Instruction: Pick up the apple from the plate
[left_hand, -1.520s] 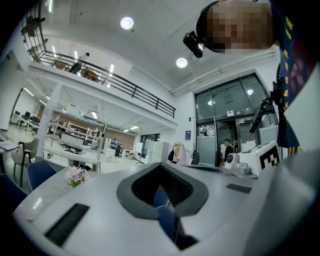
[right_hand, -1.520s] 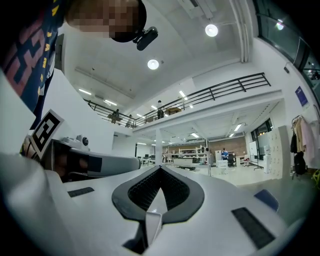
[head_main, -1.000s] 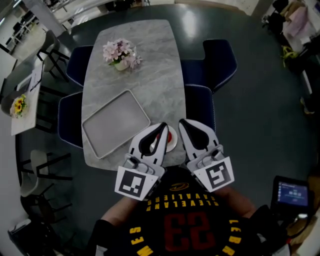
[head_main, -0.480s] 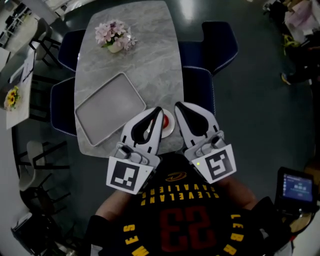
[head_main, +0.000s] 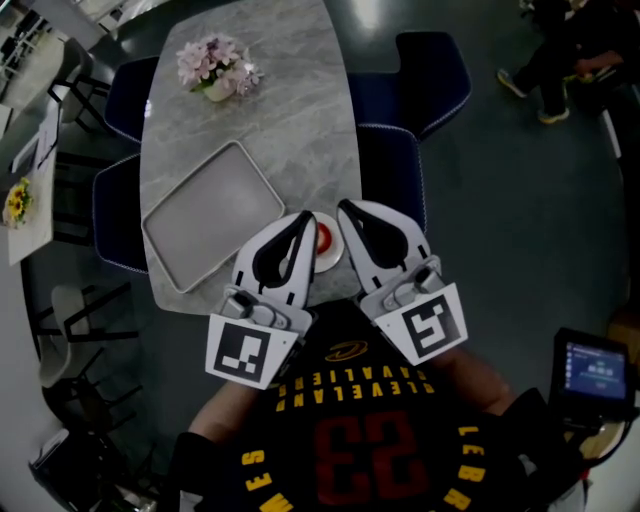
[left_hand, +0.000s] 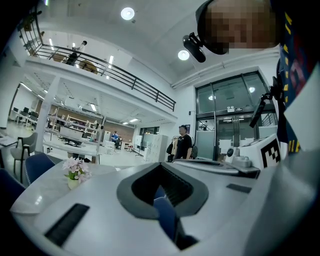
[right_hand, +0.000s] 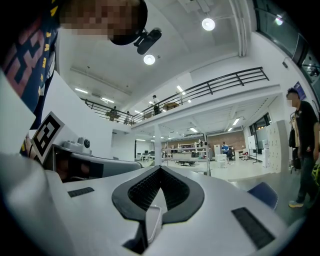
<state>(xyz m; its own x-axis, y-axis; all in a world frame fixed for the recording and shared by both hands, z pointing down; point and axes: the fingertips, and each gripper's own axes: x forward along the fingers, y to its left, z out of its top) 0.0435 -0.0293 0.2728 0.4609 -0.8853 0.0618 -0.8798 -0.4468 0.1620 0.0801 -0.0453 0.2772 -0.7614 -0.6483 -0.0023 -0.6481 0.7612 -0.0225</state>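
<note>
While side by side near the apple (head_main: 322, 238), left gripper (head_main: 305, 216) and right gripper (head_main: 342, 206) closed, empty.

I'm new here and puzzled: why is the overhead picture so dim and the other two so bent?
Head view: dim, darker toward the corners; only the grey marble table stands out pale. Left gripper view: the wide-angle lens curves the black balcony railing; round ceiling lamps flare. Right gripper view: same curving and flare, edges black.
</note>
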